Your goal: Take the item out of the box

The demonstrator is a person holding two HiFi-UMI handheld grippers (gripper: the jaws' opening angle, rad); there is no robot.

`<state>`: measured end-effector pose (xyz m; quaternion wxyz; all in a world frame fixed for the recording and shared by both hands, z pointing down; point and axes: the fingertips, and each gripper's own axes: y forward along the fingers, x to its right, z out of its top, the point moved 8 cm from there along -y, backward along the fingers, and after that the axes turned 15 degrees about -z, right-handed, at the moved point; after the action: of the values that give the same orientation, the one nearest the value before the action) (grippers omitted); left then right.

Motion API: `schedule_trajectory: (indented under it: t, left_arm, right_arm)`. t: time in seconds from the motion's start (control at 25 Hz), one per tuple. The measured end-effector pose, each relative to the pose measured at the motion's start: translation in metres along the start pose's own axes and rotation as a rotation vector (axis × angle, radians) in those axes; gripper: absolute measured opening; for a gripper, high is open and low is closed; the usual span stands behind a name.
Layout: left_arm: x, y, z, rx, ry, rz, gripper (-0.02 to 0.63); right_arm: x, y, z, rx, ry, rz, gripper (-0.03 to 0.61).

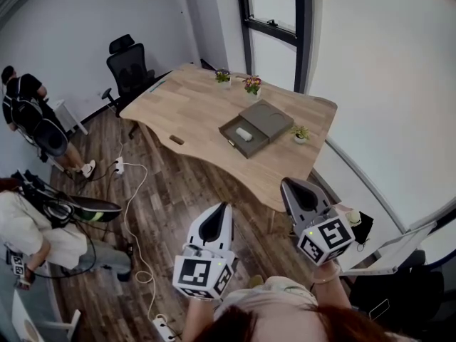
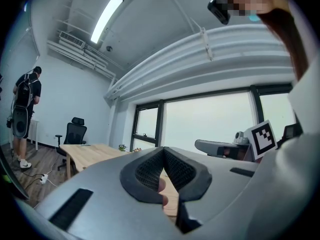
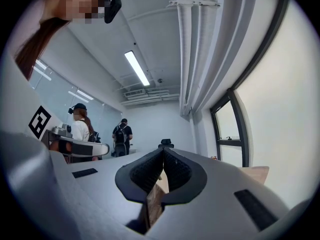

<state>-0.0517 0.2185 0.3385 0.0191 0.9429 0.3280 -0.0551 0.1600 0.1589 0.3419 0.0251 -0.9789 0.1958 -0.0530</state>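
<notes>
An open grey box [image 1: 242,142] lies on the wooden table [image 1: 185,112] far ahead of me, its lid [image 1: 267,117] folded back. A small white item [image 1: 244,133] rests inside it. Both grippers are held level over the floor, well short of the table and touching nothing. My left gripper [image 1: 222,206] has its jaws together and empty, and the pads meet in the left gripper view [image 2: 163,154]. My right gripper [image 1: 288,182] is shut with nothing between its pads [image 3: 163,154]. The box is hidden in both gripper views.
Three small potted plants [image 1: 251,85] stand on the table near the box. A black office chair [image 1: 130,66] sits at the table's far left end. A cable and power strip [image 1: 120,166] lie on the wooden floor. People stand and crouch at the left [image 1: 32,112].
</notes>
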Motion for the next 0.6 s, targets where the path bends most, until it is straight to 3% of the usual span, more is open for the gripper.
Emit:
schedule_trajectory:
  t: [0.6]
  left_arm:
    - [-0.025,0.012,0.002,0.002,-0.008,-0.038,0.001]
  right_arm:
    - [-0.01,0.028,0.0,-0.002,-0.007,-0.023,0.0]
